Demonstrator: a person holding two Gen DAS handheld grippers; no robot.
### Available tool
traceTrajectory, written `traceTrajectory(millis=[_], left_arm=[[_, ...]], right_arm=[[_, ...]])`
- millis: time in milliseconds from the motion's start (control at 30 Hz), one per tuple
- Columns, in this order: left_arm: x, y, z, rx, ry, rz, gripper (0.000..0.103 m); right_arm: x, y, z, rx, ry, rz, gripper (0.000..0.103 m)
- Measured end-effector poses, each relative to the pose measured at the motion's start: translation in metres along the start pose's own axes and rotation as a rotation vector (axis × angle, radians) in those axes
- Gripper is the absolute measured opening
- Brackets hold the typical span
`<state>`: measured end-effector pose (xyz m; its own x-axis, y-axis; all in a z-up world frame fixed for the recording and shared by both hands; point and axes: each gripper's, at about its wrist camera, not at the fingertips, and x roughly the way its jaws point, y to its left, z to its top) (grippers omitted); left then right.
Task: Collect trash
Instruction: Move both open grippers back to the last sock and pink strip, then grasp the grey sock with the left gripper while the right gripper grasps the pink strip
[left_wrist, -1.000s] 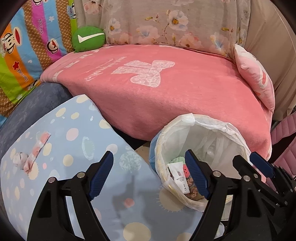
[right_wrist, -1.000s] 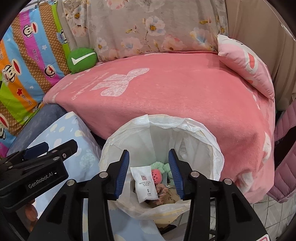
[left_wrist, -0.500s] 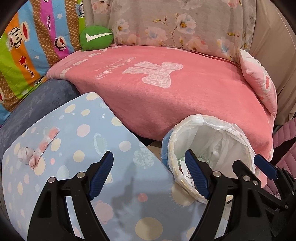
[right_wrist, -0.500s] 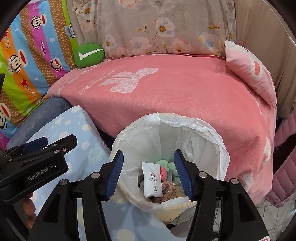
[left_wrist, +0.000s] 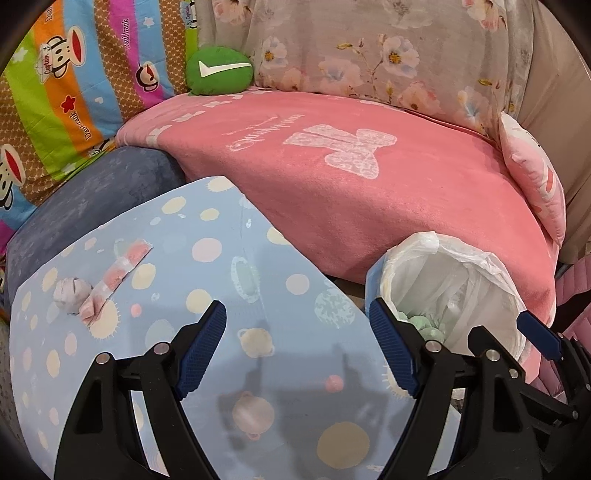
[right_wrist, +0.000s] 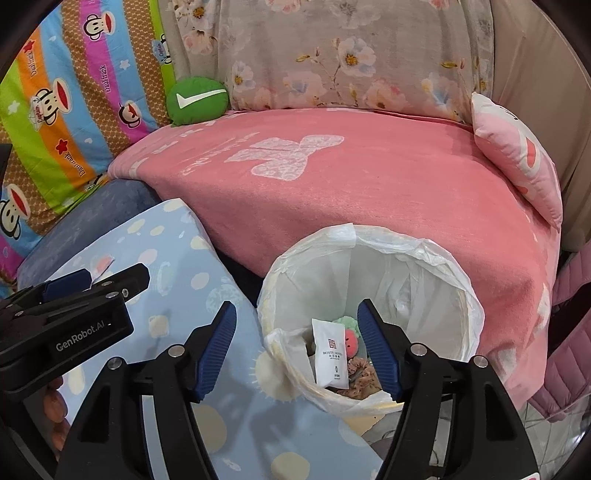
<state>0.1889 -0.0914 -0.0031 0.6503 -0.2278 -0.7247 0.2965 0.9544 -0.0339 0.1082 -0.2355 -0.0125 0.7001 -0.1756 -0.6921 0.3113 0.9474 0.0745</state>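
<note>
A waste bin lined with a white bag (right_wrist: 373, 243) (left_wrist: 465, 258) stands between the blue table and the pink sofa. Inside lie a white sachet (right_wrist: 330, 354), green and pink bits and other trash. On the blue dotted tabletop (left_wrist: 221, 273) a crumpled grey wad (left_wrist: 70, 295) and a pink-white torn strip (left_wrist: 120, 271) lie at the left. My left gripper (left_wrist: 297, 343) is open and empty above the table. My right gripper (right_wrist: 297, 345) is open and empty over the bin's near rim; it shows in the left wrist view (left_wrist: 532, 332).
A sofa with a pink blanket (right_wrist: 351, 177) lies behind the bin. A green check-mark cushion (right_wrist: 195, 99), a striped monkey-print cover (right_wrist: 55, 110), a floral backrest (right_wrist: 332, 55) and a pink pillow (right_wrist: 517, 155) surround it. A blue-grey pouf (left_wrist: 92, 199) stands left of the table.
My right gripper opened wider and drew back from the bin; the sachet lies in the bin. My left gripper moved left over the table, bringing the wad and strip closer.
</note>
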Motion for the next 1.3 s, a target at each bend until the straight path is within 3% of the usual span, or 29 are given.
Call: traceTrajectory(millis=[100, 767, 900, 1300], left_arm=[[-0.001, 0.016, -0.002, -0.023, -0.008, 0.023, 0.083], [0.005, 0.138, -0.019, -0.139, 0.006, 0.154, 0.085], [0.009, 0.172, -0.024, -0.173, 0.021, 0.191, 0.090], [0.036, 0.304, -0.031, -0.278, 0.078, 0.358, 0.091]], right_arm=[[0.001, 0.014, -0.001, -0.016, 0.004, 0.014, 0.066], [0.023, 0.126, -0.012, -0.136, 0.051, 0.089, 0.071], [0.030, 0.155, -0.015, -0.161, 0.068, 0.116, 0.072], [0.067, 0.265, -0.029, -0.253, 0.132, 0.231, 0.071]])
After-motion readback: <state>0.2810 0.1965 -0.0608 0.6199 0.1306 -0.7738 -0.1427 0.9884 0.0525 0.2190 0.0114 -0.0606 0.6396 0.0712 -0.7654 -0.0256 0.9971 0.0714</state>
